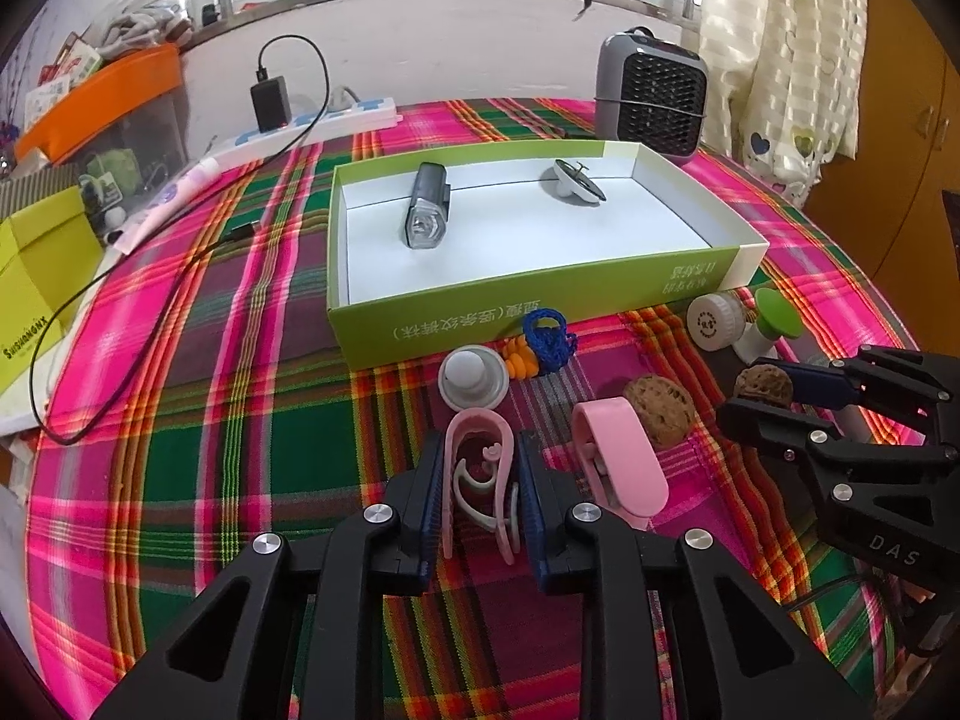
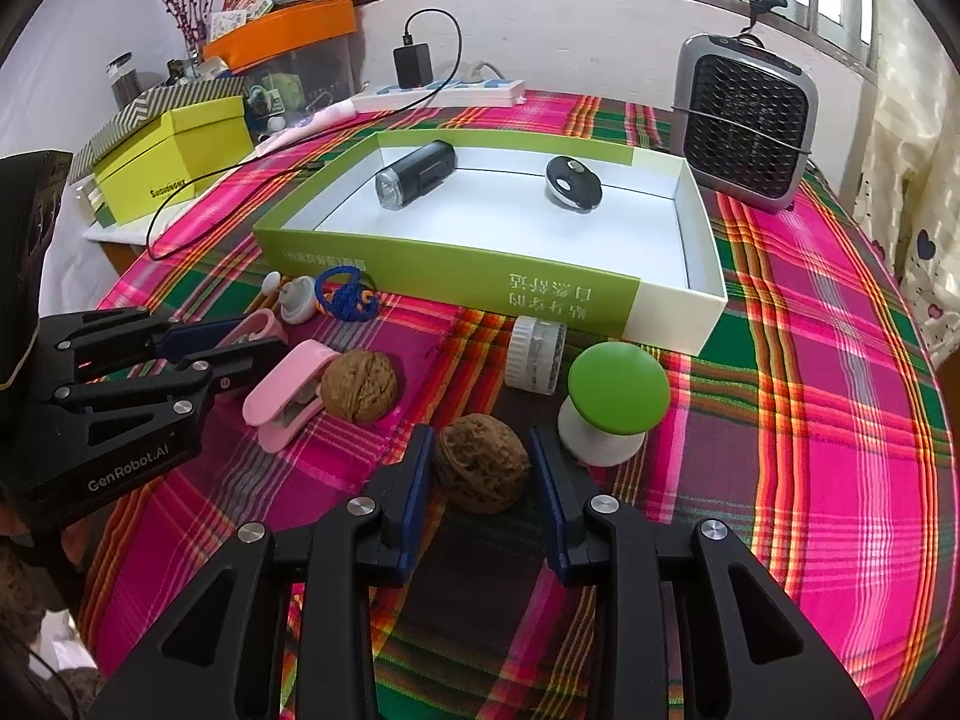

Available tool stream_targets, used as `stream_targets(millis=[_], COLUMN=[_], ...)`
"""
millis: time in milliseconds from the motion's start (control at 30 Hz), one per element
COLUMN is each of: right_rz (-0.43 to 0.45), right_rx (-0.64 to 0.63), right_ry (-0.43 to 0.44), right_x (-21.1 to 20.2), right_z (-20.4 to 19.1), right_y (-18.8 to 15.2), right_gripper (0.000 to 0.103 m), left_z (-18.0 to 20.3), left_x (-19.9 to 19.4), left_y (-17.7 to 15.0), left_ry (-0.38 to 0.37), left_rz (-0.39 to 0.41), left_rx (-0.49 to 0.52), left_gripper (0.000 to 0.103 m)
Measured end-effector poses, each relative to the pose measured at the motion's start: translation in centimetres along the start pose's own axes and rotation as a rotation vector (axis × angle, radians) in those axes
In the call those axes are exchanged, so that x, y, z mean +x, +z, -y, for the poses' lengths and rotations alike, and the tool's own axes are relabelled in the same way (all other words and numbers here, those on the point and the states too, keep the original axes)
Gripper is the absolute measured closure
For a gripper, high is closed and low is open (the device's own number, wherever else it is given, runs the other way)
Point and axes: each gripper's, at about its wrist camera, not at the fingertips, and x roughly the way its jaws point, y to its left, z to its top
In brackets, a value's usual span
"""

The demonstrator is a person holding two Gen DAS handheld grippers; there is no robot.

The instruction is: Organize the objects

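A green-and-white box point(image 1: 480, 312) point(image 2: 456, 270) lies on the plaid cloth, holding a grey flashlight point(image 1: 425, 213) point(image 2: 415, 173) and a small round gadget point(image 1: 577, 180) point(image 2: 573, 183). My left gripper point(image 1: 480, 456) stands around a pink curled clip point(image 1: 478, 480), jaws touching its sides. My right gripper point(image 2: 482, 450) point(image 1: 762, 396) straddles a dark walnut point(image 2: 482, 462) point(image 1: 763, 385), left pad touching, a small gap at the right. In front of the box lie a second walnut point(image 1: 658, 411) point(image 2: 359, 385), a pink clamp point(image 1: 618, 462) point(image 2: 288, 399), a green-capped mushroom point(image 2: 615, 402) point(image 1: 774, 315) and a white round case point(image 2: 534, 351) point(image 1: 715, 321).
A blue cord with orange beads point(image 1: 543, 342) point(image 2: 345, 294) and a grey-white knob point(image 1: 474, 377) point(image 2: 298, 299) lie by the box front. A fan heater point(image 1: 651, 96) point(image 2: 744, 126) stands behind it. A power strip point(image 1: 312, 126), black cable and yellow-green box point(image 2: 174, 165) sit at the left.
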Motion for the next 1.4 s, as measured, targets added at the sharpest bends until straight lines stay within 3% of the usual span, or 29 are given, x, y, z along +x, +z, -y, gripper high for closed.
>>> stream_targets(millis=[1400], right_rz=[0.04], right_rx=[0.029], right_ry=[0.044], right_x=[-1.2], right_z=[-0.7], right_y=[0.4], right_gripper=[0.07], left_z=[-0.4], left_x=[-1.7], left_y=[0.3], left_ry=[-0.024], left_rz=[0.041], left_rx=[-0.071], left_gripper=[0.082])
